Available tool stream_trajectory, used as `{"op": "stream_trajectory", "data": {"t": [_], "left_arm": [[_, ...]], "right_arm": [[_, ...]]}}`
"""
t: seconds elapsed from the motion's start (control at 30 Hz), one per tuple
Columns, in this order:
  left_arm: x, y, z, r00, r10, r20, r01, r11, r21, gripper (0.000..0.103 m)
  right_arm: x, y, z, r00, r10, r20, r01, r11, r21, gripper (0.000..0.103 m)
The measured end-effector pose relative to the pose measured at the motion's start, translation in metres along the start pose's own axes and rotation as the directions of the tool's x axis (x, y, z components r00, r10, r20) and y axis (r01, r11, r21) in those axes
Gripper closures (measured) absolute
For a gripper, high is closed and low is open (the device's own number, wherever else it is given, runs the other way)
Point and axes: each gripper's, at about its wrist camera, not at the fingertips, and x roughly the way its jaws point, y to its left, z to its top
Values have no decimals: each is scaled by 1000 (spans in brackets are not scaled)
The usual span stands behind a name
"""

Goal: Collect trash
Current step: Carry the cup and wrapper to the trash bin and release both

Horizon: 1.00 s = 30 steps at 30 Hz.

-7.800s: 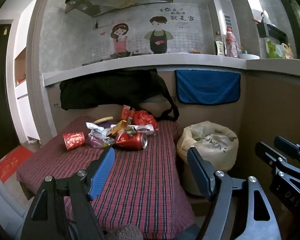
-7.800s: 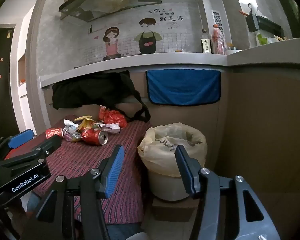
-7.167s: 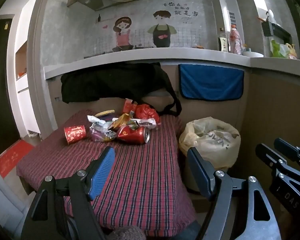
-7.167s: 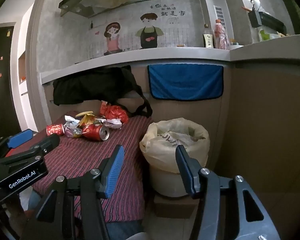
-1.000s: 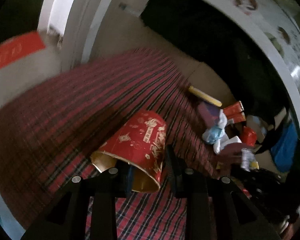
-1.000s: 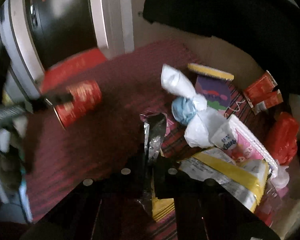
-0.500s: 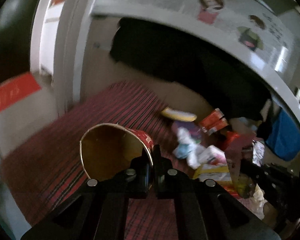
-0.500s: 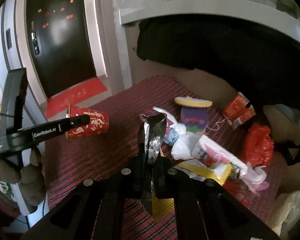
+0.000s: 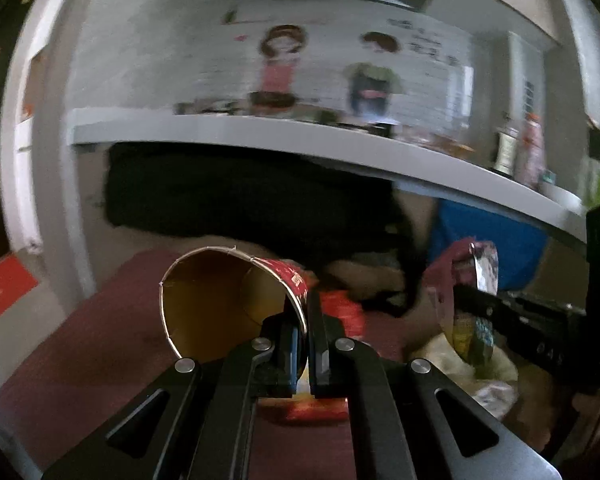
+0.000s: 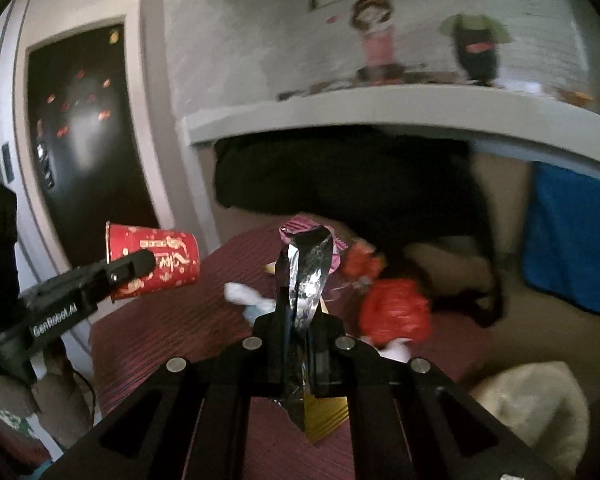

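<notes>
While both hands are loaded, the move ahead turns on where the lined trash bin (image 10: 540, 408) lies from each load: low, near and to the right, beside the right edge of the bench (image 10: 172, 320).

Farthest left is the left hand-held gripper (image 9: 303, 336), pressed together on the rim of a red paper cup (image 9: 228, 304). One finger is inside the wall and one outside. The cup is clear of the cloth, lying on its side in the air with its open mouth turned back toward the left wrist camera and its long axis running away toward the far wall. From the right wrist view the same cup (image 10: 156, 260) hangs out to the left, well apart from the bin.

Right of it, the right hand-held gripper (image 10: 298, 320) pinches a crumpled foil wrapper (image 10: 306, 272) that stands up between the pads, long axis roughly upright, with a yellow corner hanging below the fingers. It too is lifted off the bench.

Beyond and to the right, the rest of the litter lies on the striped cloth: a white tissue wad (image 10: 240, 294), a red plastic bag (image 10: 394, 312) and small scraps, blurred. A black bag (image 10: 340, 176) hangs at the far side under the shelf.

The pale bin liner shows at the lower right of both views (image 9: 488, 364). I judge the right hand the nearer: the wrapper needs a short swing right and down, while the cup must cross the whole bench, mouth tipped so it drops inside the liner.
</notes>
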Motion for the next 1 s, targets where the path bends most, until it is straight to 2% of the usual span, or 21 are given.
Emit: {"op": "stream_trajectory", "data": {"t": [0.13, 0.23, 0.4, 0.47, 0.67, 1.0], "left_arm": [[15, -64, -4, 995, -97, -20, 98, 994, 53, 100], [27, -106, -10, 984, -170, -50, 174, 981, 83, 100], [51, -170, -23, 955, -283, -93, 293, 947, 129, 100], [63, -193, -27, 937, -330, -115, 344, 931, 126, 100], [97, -225, -48, 902, -380, -206, 404, 911, 87, 100], [127, -220, -73, 885, -366, -287, 396, 917, 51, 100]], "right_arm": [[-42, -36, -8, 994, -99, 40, 99, 995, 20, 98], [-70, -69, -17, 985, -167, 48, 165, 985, 59, 98], [-106, -120, -37, 962, -269, 44, 262, 957, 122, 98], [-119, -139, -46, 952, -302, 41, 293, 945, 148, 98], [-130, -181, -68, 938, -345, 4, 337, 919, 206, 98], [-102, -206, -87, 949, -312, -50, 314, 919, 236, 98]]}}
